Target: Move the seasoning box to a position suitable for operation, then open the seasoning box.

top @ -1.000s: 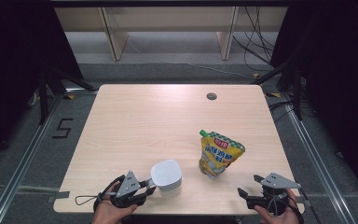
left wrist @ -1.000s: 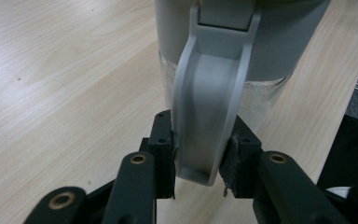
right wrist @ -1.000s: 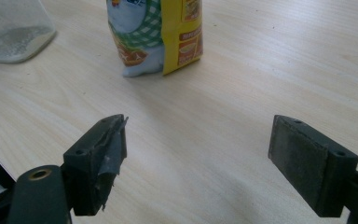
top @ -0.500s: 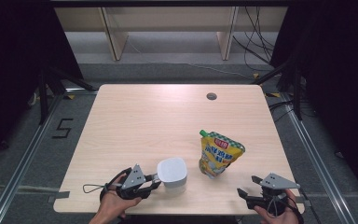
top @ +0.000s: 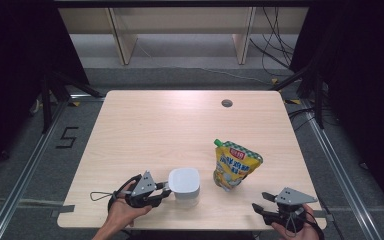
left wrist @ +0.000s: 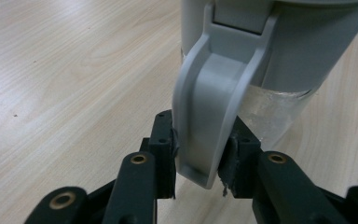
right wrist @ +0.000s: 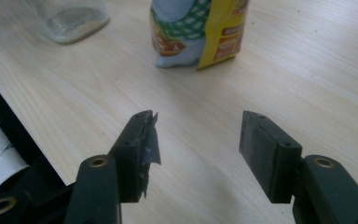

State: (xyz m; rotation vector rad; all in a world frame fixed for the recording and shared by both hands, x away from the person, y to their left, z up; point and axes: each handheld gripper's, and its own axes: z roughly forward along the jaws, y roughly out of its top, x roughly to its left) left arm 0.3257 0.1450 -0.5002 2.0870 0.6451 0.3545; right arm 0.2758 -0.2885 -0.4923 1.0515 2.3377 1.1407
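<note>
The wide wooden counter [top: 145, 130] is carrying two things near its front edge. The yellow pouch [top: 236, 164] is standing upright at about 5 o'clock on the counter; it looks soft and squashy. Just beside it, toward 9 o'clock, the clear jug [top: 184, 186] with a grey lid is sitting, and it looks stiff, smooth and a bit slippery, maybe breakable. Its grey handle [left wrist: 214, 107] looks like the best place to hold, since it is hard and easy to pinch. The left gripper [top: 164, 192] is touching the jug from 9 o'clock, and its pads [left wrist: 164, 149] are squeezing the handle from both sides. The right gripper [top: 258, 209] is waiting at 5 o'clock from the pouch, well apart from it; its jaws have just been closing, but they are standing apart with nothing between them.
</note>
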